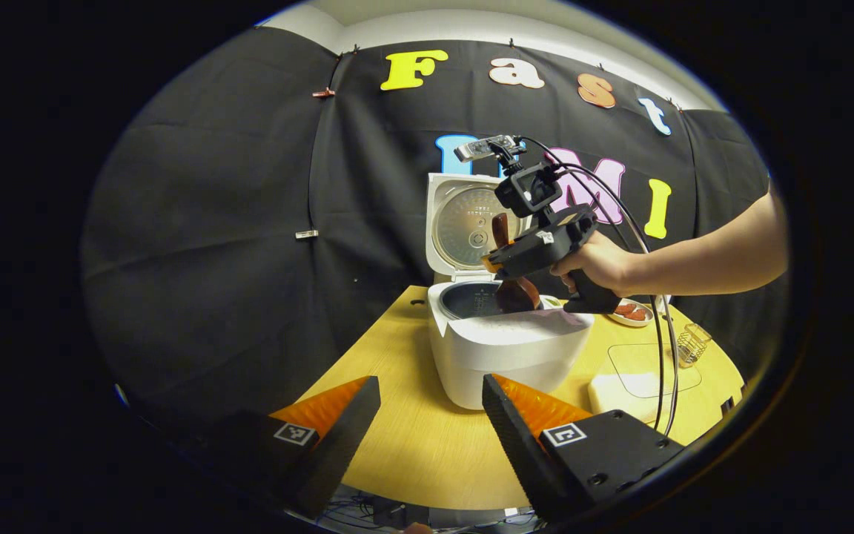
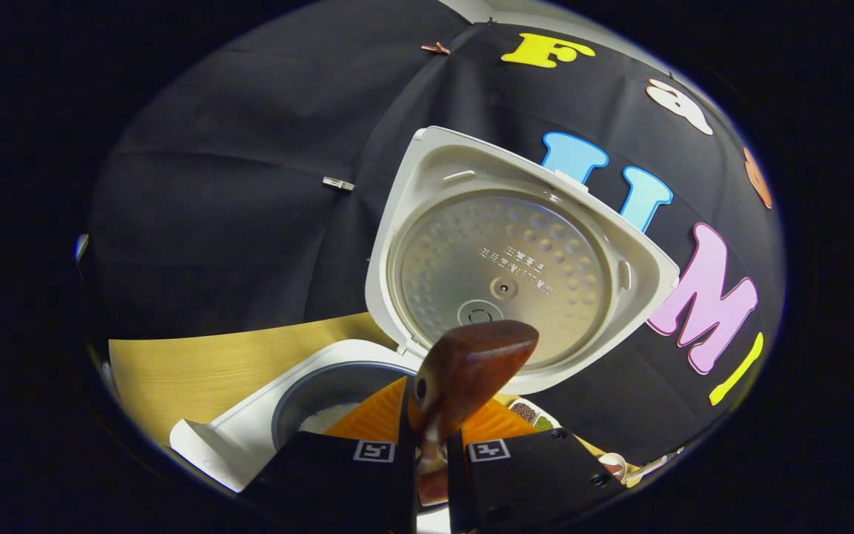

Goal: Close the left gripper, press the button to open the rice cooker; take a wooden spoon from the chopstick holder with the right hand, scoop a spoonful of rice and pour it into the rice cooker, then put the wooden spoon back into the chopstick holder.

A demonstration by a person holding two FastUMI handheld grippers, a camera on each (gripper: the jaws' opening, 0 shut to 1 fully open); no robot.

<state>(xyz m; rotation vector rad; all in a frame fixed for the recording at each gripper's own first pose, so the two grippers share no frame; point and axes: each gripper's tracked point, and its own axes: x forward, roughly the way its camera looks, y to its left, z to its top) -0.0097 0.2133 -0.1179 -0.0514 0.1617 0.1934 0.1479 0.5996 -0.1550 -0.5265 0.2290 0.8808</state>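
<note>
Rice cooker point(image 1: 508, 348) stands lid-up on my table point(image 1: 412, 437); my right gripper point(image 1: 497, 261) clamps the wooden spoon point(image 2: 464, 371), bowl dipped over the cooker's pot. My left gripper point(image 1: 431, 415) hangs spread before the cooker, grasping nothing.

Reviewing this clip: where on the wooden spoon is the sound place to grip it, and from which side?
Grip the wooden spoon on its slim handle, as the right gripper does, both fingers pinching its narrow sides. The broad bowl hangs over the rice cooker pot and must stay free.
</note>
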